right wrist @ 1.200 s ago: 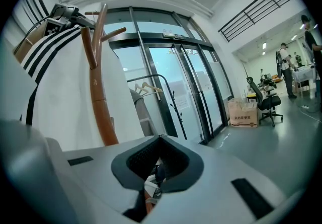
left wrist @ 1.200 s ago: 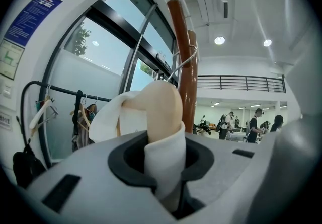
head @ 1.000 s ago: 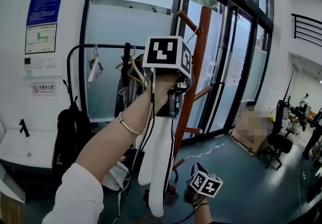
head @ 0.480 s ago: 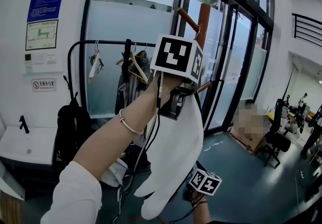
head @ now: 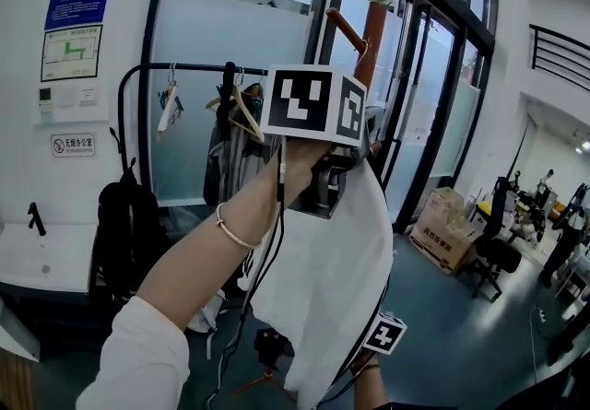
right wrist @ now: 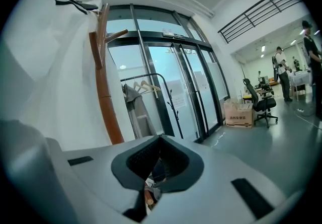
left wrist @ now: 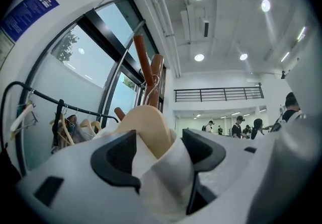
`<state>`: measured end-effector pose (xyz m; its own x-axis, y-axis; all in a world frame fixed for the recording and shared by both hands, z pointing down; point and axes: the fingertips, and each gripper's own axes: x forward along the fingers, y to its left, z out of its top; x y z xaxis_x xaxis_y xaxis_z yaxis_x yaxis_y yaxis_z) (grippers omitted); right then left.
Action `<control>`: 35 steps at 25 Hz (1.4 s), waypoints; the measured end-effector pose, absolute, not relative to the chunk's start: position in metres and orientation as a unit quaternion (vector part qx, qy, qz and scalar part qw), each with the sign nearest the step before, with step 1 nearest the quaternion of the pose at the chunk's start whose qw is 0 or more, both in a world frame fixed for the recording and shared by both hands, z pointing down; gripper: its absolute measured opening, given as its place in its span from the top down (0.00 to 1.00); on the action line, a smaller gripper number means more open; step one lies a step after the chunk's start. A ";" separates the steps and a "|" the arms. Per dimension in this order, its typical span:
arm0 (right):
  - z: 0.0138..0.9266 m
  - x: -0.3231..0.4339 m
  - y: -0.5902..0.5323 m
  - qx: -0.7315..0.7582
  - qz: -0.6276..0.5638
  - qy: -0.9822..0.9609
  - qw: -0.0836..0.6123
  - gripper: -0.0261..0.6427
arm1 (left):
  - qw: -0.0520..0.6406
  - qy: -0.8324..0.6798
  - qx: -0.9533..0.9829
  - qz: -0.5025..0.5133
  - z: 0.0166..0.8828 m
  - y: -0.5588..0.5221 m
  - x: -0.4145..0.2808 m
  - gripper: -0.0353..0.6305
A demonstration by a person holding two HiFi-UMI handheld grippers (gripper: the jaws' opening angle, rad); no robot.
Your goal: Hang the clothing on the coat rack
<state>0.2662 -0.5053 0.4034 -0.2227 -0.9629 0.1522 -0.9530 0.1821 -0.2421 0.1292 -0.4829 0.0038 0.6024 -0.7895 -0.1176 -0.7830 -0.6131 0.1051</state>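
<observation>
My left gripper (left wrist: 158, 140) is raised in front of the brown wooden coat rack (head: 372, 30). Its jaws have just been opening and stand wide apart. A wooden hanger (left wrist: 148, 127) with the collar of a white garment (head: 323, 279) sits between them, and the pads are not pressing on it. The hanger's wire hook (left wrist: 155, 76) reaches up beside a rack peg (left wrist: 141, 59). The garment hangs in a broad sheet below my left hand. My right gripper (right wrist: 160, 137) is low, shut with nothing seen in it. Its marker cube (head: 384, 334) peeks out beside the garment's lower edge.
A black clothes rail (head: 184, 72) with hangers and dark clothes stands behind, a black bag (head: 115, 233) below it. Glass doors (head: 433, 104) are to the right, with a cardboard box (head: 442, 233), an office chair (head: 493, 256) and people beyond. A white counter (head: 37, 261) is at the left.
The white garment has gone from a narrow hanging strip to a wide spread sheet. My left hand has shifted slightly toward the rack top. The right gripper's cube has slid right behind the cloth.
</observation>
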 end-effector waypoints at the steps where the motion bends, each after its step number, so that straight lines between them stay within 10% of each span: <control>1: 0.407 0.270 -0.504 -0.626 -0.146 0.766 0.013 0.93 | 0.017 -0.440 0.894 -0.080 0.003 -0.480 0.128 0.52; 19: 0.415 0.274 -0.476 -0.635 -0.150 0.758 -0.005 0.93 | 0.025 -0.428 0.886 -0.175 0.032 -0.443 0.081 0.56; 35: 0.418 0.279 -0.458 -0.639 -0.158 0.752 0.000 0.93 | 0.097 -0.527 0.830 -0.158 0.193 -0.448 0.050 0.90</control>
